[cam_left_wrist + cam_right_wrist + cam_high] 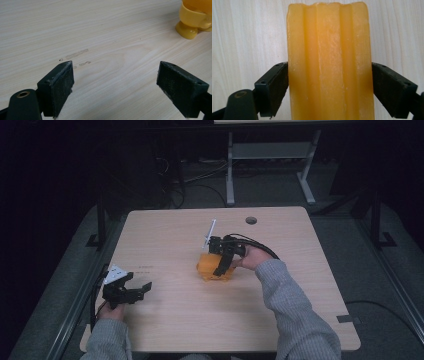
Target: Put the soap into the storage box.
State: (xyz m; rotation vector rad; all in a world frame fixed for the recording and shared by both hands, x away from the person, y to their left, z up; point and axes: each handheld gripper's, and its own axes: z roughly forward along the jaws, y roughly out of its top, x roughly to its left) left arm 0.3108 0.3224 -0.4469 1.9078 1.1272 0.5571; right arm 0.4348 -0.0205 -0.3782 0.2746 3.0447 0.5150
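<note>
An orange-yellow plastic object [212, 270] stands near the middle of the wooden table [175, 325]. My right gripper [223, 264] reaches down onto it from the right. In the right gripper view the object [329, 50] is a ribbed block, and both jaws press against its sides with my right gripper [329, 85] shut on it. My left gripper [140, 282] rests near the table's front left edge, well apart from the object. Its jaws stand wide open over bare wood [116, 77]. A rounded yellow part of the object [193, 20] shows at the top right of the left gripper view.
A round cable hole [251, 220] sits near the table's far edge. Faint marks [76, 53] stain the wood ahead of the left jaws. Behind the table stands the white frame of another desk [230, 170], with cables on the dark floor.
</note>
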